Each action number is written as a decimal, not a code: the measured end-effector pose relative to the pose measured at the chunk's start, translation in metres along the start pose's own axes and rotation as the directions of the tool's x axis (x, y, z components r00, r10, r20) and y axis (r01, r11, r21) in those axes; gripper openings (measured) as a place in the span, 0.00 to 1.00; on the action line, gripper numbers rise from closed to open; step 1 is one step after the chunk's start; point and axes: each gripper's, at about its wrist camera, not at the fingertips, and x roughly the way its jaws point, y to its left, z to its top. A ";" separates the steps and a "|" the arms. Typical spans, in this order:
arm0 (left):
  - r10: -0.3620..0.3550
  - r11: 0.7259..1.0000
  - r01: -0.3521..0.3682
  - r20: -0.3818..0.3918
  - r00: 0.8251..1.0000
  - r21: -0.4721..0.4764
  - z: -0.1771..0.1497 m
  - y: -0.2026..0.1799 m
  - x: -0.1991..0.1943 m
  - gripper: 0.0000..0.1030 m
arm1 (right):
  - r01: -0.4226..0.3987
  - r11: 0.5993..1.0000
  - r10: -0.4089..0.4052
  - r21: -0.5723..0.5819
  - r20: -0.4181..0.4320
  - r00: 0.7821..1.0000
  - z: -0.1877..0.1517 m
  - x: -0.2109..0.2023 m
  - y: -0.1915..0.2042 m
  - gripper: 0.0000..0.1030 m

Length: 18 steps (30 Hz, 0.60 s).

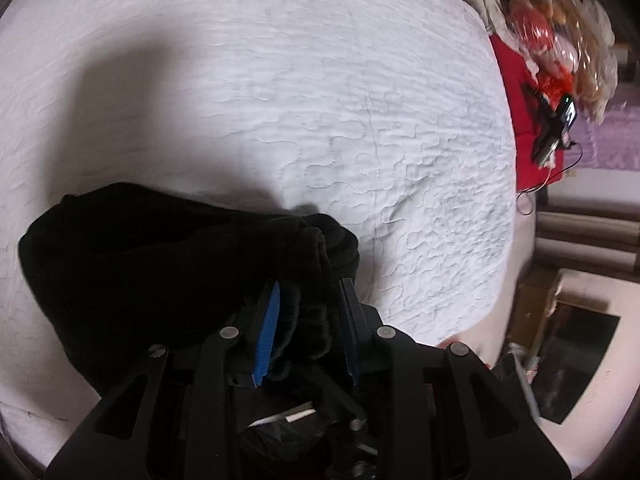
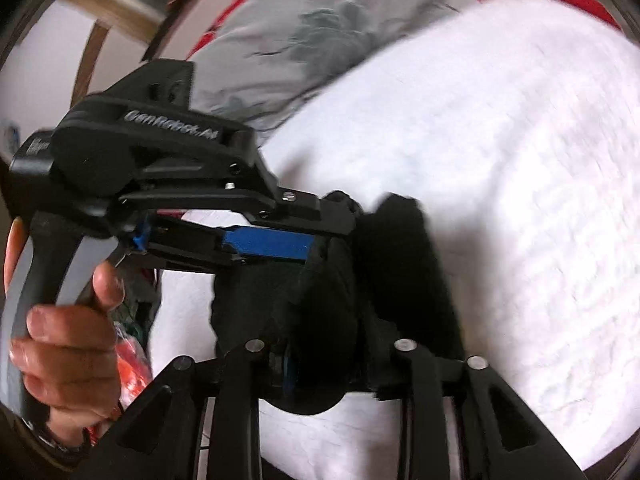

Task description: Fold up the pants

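The black pants point(image 1: 132, 256) lie bunched on a white quilted bed cover point(image 1: 280, 100). My left gripper point(image 1: 310, 284) is shut on a thick wad of the black fabric between its blue pads point(image 1: 268, 332). In the right wrist view the same pants point(image 2: 384, 264) hang lifted above the cover point(image 2: 500, 152). My right gripper point(image 2: 332, 336) is shut on the pants close beside the left gripper point(image 2: 320, 240), whose blue pad point(image 2: 268, 244) shows from the side. A hand point(image 2: 68, 344) holds the left gripper's handle.
A red cloth point(image 1: 520, 96) with stuffed toys in plastic point(image 1: 560, 32) and a small black device with a cable point(image 1: 554, 128) lie at the bed's far right. A cardboard box point(image 1: 572, 340) stands on the floor beyond the bed edge. A grey printed blanket point(image 2: 304, 36) lies behind.
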 end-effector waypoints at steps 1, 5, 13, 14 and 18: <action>0.003 1.000 -0.003 0.010 1.000 -0.001 -0.001 -0.002 0.000 0.25 | -0.020 0.999 0.020 0.032 -0.004 1.000 0.002 -0.002 -0.008 0.34; -0.096 0.993 0.098 0.049 0.994 -0.058 -0.007 0.013 -0.018 0.27 | -0.044 0.997 0.044 0.069 -0.005 0.999 0.008 -0.015 -0.023 0.35; -0.164 0.960 0.231 0.354 0.921 -0.157 -0.048 0.105 -0.107 0.64 | -0.068 0.996 0.066 0.064 0.030 0.997 0.040 -0.036 -0.023 0.52; -0.142 0.961 0.217 0.367 0.920 -0.171 -0.051 0.114 -0.109 0.64 | -0.075 0.996 0.075 0.049 0.017 0.997 0.045 -0.032 -0.016 0.54; -0.166 0.937 0.255 0.341 0.925 -0.237 -0.061 0.145 -0.091 0.64 | -0.069 0.997 0.068 -0.034 -0.045 0.997 0.052 -0.008 0.009 0.57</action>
